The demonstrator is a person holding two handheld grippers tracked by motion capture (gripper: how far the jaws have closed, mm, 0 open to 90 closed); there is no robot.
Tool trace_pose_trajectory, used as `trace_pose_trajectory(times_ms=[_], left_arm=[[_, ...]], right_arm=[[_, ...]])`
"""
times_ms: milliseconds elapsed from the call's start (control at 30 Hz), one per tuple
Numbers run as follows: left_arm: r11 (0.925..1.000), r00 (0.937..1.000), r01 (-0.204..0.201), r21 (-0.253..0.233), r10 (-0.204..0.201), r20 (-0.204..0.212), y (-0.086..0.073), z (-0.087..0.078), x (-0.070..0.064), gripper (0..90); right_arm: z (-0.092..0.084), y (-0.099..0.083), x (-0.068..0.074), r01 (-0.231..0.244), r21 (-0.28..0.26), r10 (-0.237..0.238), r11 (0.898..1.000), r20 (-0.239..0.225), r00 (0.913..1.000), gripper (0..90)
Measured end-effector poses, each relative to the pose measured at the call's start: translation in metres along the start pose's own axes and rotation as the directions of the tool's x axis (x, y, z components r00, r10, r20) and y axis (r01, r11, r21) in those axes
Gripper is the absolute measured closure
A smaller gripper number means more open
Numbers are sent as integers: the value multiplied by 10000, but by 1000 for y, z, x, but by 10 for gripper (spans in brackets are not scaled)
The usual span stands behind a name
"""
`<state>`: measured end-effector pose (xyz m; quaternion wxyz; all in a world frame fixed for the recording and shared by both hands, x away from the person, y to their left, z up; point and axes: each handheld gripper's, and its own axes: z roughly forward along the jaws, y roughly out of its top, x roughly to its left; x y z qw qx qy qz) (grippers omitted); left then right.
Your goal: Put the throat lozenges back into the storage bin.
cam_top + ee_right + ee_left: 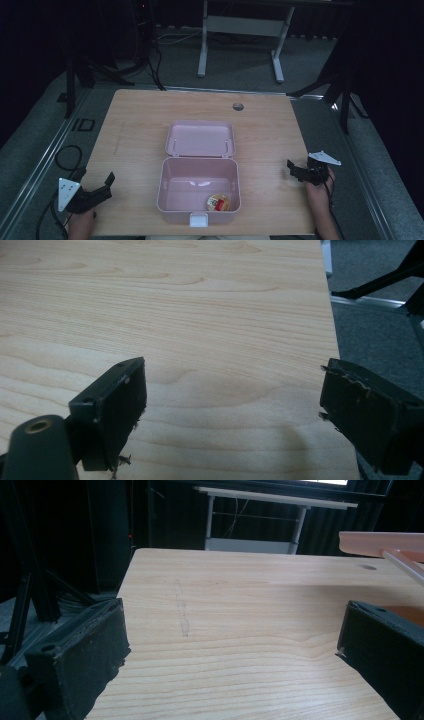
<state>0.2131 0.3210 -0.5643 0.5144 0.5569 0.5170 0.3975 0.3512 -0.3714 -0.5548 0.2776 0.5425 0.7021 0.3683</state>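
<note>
A pink lunch box [199, 210] stands open in the middle of the wooden table [135, 130], its lid [200, 138] laid back flat behind it. Inside, at the front right corner, lies a small round cup [218, 202] with an orange and red top. My left gripper [95, 177] rests at the table's front left corner, open and holding nothing; in the left gripper view its gap [232, 645] spans bare wood, with the pink lid edge [380, 542] at the right. My right gripper [296, 169] sits open near the right edge, over bare wood [232, 395].
A round cable hole [238, 106] is in the table's back right part. The table's right edge [332, 330] drops to grey floor close to my right gripper. Black stand legs [345, 95] and a white desk frame [240, 30] stand beyond the table.
</note>
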Motion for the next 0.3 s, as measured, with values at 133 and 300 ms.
trace_pose_trajectory(times_ms=[133, 300], left_arm=[[10000, 10000, 8, -2, -8, 2, 0, 0, 0, 3], [10000, 10000, 23, 9, -23, 23, 0, 0, 0, 3]], right_arm=[[0, 0, -1, -63, 55, 62, 10000, 87, 9999, 114], [1, 0, -1, -101, 150, 100, 9998, 68, 9999, 114]])
